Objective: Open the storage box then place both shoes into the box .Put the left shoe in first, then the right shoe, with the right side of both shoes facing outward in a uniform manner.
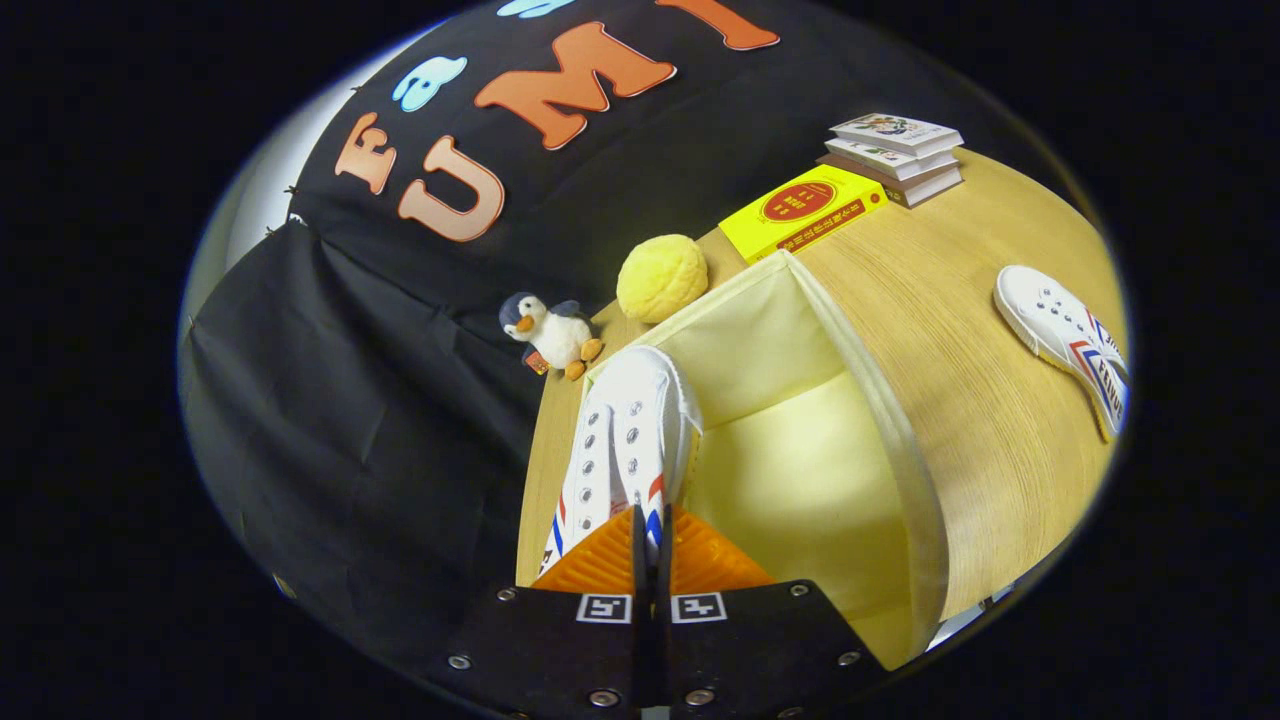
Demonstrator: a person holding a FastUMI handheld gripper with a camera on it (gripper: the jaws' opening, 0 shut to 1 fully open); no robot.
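The gripper (pixel 650 530) is clamping the rear edge of a white canvas shoe (pixel 630 440), its two fingers pressing almost together on a thin strip of the upper near the heel. The shoe is stretching straight ahead of the fingers, toe pointing away, hanging over the near-left corner of the storage box (pixel 800 470); whether its sole is touching the box floor cannot be told. Metal eyelets are running in two rows along the lace opening, and red and blue stripes are showing on its side close to the fingers.

The storage box is sitting open on the wooden table (pixel 960 400), just to the right of the held shoe. It is a soft, pale yellow fabric box with flat walls, a pale bound rim and a smooth inner floor; its inside, apart from the held shoe, is showing only bare fabric.

The second shoe (pixel 1065 345) is lying on the table well to the right of the box, apart from it, with white canvas, eyelets and a red and blue stripe mark on its side.

Beyond the box's far corner a round, bumpy yellow plush ball (pixel 660 277) is resting, nearly touching the box. Left of the ball, at the table's edge, a small fuzzy penguin toy (pixel 550 335) is standing. Past the box on its far right, a flat yellow book (pixel 800 212) is lying beside a stack of three books (pixel 895 155). The table is showing fine, light wood grain.
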